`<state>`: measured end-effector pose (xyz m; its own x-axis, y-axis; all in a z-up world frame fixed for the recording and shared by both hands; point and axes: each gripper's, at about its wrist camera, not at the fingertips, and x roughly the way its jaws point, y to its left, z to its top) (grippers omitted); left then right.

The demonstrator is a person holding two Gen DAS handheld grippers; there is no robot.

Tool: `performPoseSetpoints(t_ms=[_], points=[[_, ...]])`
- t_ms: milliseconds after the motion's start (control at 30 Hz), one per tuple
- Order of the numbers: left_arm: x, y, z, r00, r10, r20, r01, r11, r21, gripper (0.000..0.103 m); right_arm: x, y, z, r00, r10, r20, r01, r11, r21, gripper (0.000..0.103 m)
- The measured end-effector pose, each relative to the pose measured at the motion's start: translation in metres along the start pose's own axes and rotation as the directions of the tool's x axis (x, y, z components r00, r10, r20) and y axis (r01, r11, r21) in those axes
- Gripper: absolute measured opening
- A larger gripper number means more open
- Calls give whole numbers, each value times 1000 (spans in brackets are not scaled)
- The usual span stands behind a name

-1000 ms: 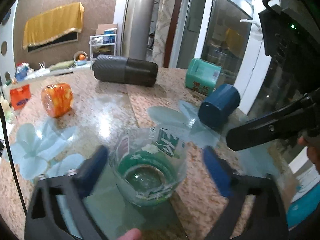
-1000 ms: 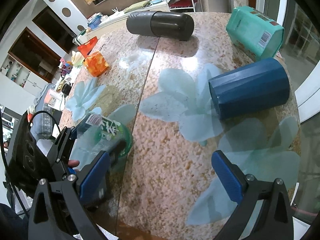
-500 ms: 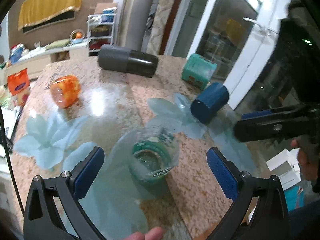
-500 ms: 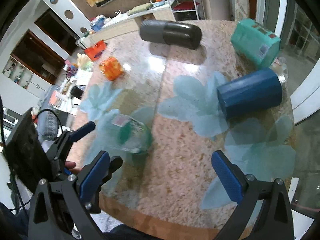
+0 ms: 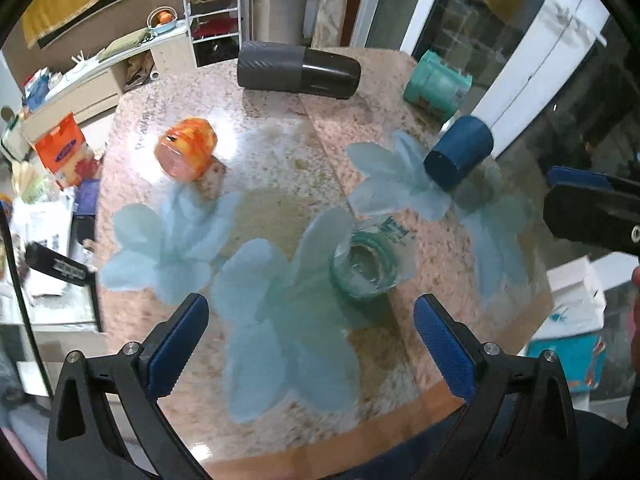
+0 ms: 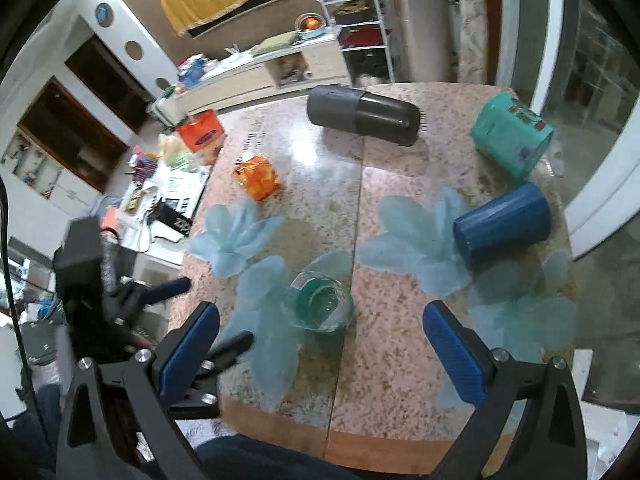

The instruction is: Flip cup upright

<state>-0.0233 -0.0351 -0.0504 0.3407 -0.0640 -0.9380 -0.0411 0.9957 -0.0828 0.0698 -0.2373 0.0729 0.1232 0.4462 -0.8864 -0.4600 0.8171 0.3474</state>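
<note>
The clear cup (image 5: 366, 266) stands upright, mouth up, on the granite desk (image 5: 272, 168) near its front edge. Both the left tongs (image 5: 310, 346) and the right tongs (image 6: 320, 350) hang spread wide above the edge, gripping nothing.

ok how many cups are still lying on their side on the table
4: an orange cup at the left, a dark grey cup at the back, a teal cup far right, a blue cup beside it. The clear cup stands upright.

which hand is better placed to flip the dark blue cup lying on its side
Right. The dark blue plastic cup lies just ahead of the right gripper, whose jaws are open. The left gripper, also open, faces the clear glass cup, already upright.
</note>
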Motion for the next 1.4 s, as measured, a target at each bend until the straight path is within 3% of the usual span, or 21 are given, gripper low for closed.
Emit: performPoseSetpoints(t_ms=[233, 400, 533, 1400], points=[[-21, 18, 13, 998, -59, 2, 59, 997, 54, 103, 4, 16, -1, 996, -94, 4, 94, 993, 68, 102], [-22, 28, 13, 999, -23, -23, 25, 995, 95, 103, 9, 31, -6, 984, -176, 13, 174, 980, 96, 102], [-31, 40, 13, 999, -48, -23, 50, 995, 92, 103, 11, 40, -8, 976, -217, 4, 215, 972, 94, 102], [-51, 45, 22, 999, -30, 36, 28, 998, 50, 103, 5, 51, -14, 966, -254, 39, 253, 967, 41, 102]])
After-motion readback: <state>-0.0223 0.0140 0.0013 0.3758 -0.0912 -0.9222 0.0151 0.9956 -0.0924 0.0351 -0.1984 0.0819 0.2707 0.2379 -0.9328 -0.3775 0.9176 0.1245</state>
